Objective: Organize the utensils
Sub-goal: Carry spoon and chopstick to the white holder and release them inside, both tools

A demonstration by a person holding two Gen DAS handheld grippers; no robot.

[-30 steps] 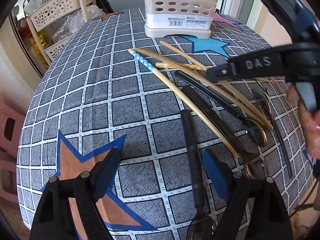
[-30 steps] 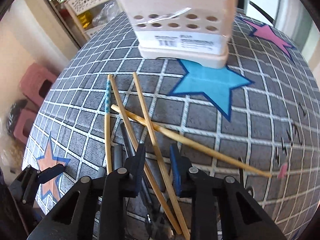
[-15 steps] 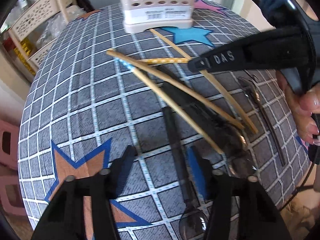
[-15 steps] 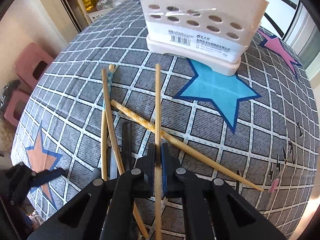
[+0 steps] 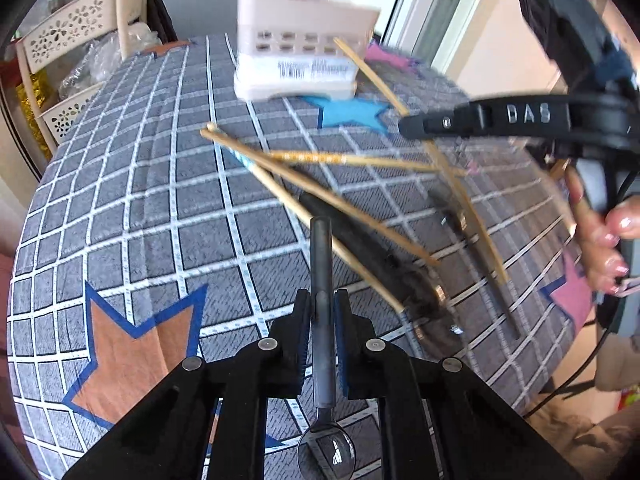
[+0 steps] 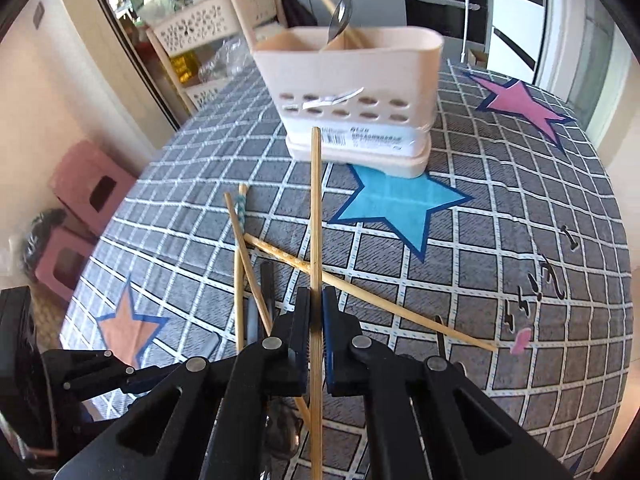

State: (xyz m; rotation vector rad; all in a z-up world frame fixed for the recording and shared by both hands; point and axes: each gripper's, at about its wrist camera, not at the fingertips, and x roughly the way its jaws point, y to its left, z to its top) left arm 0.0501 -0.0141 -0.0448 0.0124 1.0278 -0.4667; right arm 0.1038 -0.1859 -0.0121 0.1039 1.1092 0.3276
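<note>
A: Left gripper [image 5: 323,304]?
B: Jaws have just been closing and now clamp a dark-handled spoon [image 5: 322,280] by the handle. Bowl end hangs toward the camera, handle end points out over the worktop [image 5: 120,184].

A: Right gripper [image 6: 316,312]?
B: Clamped together on one bamboo chopstick [image 6: 316,208]. The stick runs straight ahead, its tip pointing at the holder [image 6: 348,80].

A: Holder?
B: Pale plastic, perforated, upright at the far side of the worktop, beside a blue star on the cloth. One spoon and one chopstick already stand in it.

A: Loose stock on the worktop?
B: Three more chopsticks [image 6: 248,264], crossed in a heap, one with a blue patterned end. Dark-handled utensils [image 5: 372,256] lie under and beside them; the count is unclear.

A: Anything else?
B: A hand [image 5: 608,240] on the right gripper's grip, seen from the left wrist.
</note>
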